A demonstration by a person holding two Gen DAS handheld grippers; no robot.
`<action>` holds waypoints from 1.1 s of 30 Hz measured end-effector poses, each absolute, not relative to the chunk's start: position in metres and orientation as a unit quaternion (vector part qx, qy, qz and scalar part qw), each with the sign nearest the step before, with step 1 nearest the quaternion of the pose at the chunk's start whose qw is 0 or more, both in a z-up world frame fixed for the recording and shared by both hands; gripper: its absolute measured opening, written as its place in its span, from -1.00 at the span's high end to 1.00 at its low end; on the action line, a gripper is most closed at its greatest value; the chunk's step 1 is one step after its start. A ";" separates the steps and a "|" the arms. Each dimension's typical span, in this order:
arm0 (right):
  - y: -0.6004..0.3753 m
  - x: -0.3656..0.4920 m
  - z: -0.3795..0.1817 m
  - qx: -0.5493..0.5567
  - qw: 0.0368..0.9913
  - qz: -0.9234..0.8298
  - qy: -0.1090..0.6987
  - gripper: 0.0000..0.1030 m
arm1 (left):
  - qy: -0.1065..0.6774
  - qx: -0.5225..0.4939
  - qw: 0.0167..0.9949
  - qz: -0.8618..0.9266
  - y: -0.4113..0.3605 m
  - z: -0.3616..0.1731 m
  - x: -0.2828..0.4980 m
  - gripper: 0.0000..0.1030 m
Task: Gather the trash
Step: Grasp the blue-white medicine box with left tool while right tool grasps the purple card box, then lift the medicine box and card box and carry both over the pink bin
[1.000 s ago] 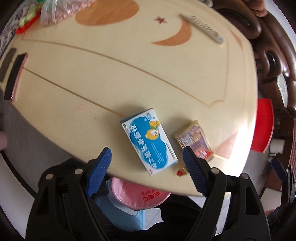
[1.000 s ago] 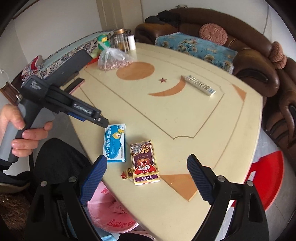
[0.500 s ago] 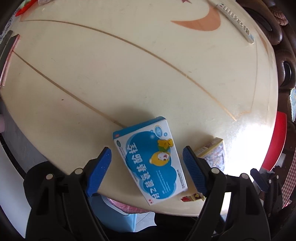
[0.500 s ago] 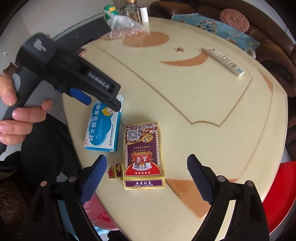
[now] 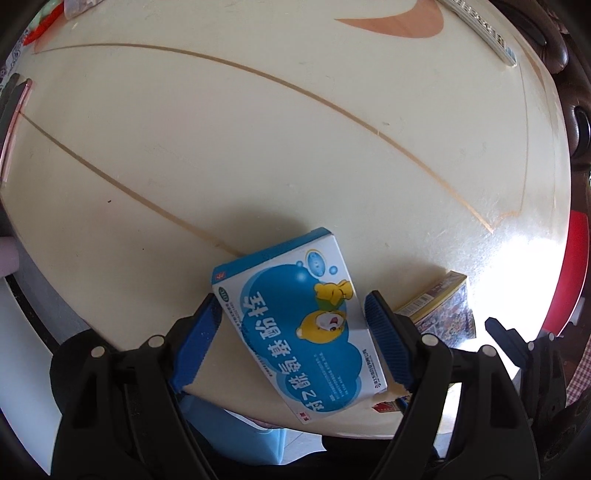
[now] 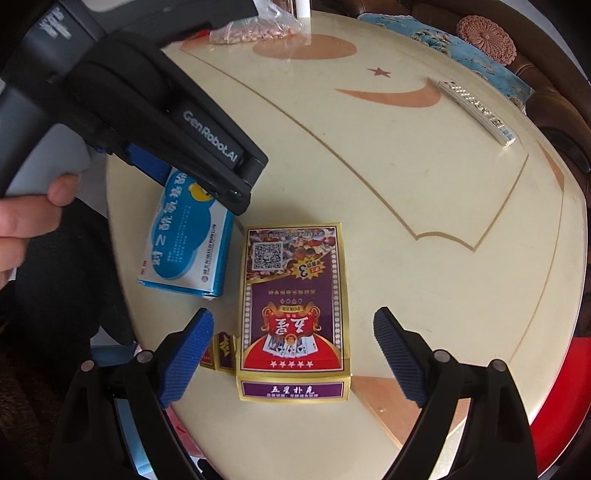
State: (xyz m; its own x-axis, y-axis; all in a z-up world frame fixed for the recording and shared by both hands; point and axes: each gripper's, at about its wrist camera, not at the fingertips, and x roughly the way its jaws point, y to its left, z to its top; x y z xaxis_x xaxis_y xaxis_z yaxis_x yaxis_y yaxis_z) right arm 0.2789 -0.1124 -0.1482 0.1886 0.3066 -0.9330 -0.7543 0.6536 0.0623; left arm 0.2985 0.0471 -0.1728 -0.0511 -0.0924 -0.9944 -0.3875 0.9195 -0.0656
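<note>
Near the front edge of the cream tabletop (image 5: 258, 147) lie two boxes, side by side. One is a blue and white medicine box (image 5: 299, 325) with a yellow bear on it. It lies flat, turned a little crooked, and one corner pokes out past the tabletop edge. My left claw (image 5: 291, 343) is open wide around this box, with one blue finger on each side. The fingers look very close to the box sides, but I cannot tell if they touch it yet.

Just beside it is a purple and gold playing card box (image 6: 293, 314), lying flat. My right claw (image 6: 291, 362) is open wide too, and the card box sits between its blue fingers with gaps on both sides. A small red and gold flap (image 6: 221, 350) lies next to the card box, close to the left-hand finger.

From the right camera I see the black body of the left claw reaching over the medicine box (image 6: 184, 243), and a hand (image 6: 26, 221) holding its handle.

Far back on the tabletop there is a long silver remote (image 6: 476, 110) and a clear bag of pink nuts (image 6: 251, 29). A brown sofa (image 6: 554, 110) stands behind the tabletop, with a blue flowery cushion (image 6: 436, 37) on it. Something red (image 5: 570, 266) shows below the tabletop edge on the right.
</note>
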 end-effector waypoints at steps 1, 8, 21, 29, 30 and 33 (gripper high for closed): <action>-0.112 0.279 -0.150 -0.215 0.741 0.355 0.528 -0.67 | 0.717 -0.163 0.669 0.110 0.045 -0.173 0.299 -0.51; -0.114 0.282 -0.161 -0.220 0.750 0.330 0.529 -0.64 | 0.720 -0.131 0.671 0.119 0.021 -0.172 0.305 -0.53; -0.123 0.273 -0.153 -0.178 0.786 0.275 0.525 -0.22 | 0.713 -0.117 0.683 0.107 0.002 -0.162 0.309 -0.42; -0.146 0.268 -0.131 -0.125 0.823 0.227 0.506 -0.22 | 0.682 -0.115 0.718 0.075 0.001 -0.148 0.298 -0.40; -0.149 0.266 -0.127 -0.121 0.830 0.219 0.499 -0.22 | 0.676 -0.114 0.724 0.073 0.002 -0.145 0.296 -0.40; -0.156 0.260 -0.112 -0.106 0.848 0.198 0.481 -0.22 | 0.647 -0.107 0.753 0.064 0.001 -0.131 0.287 -0.39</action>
State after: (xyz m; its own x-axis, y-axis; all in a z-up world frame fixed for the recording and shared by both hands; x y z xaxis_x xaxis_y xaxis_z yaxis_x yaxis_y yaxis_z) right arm 0.2597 -0.1560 -0.1125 0.4598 0.2331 -0.8569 -0.4376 0.8991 0.0097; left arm 0.2871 0.0011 -0.1310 0.1558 -0.0427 -0.9869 -0.2343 0.9690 -0.0789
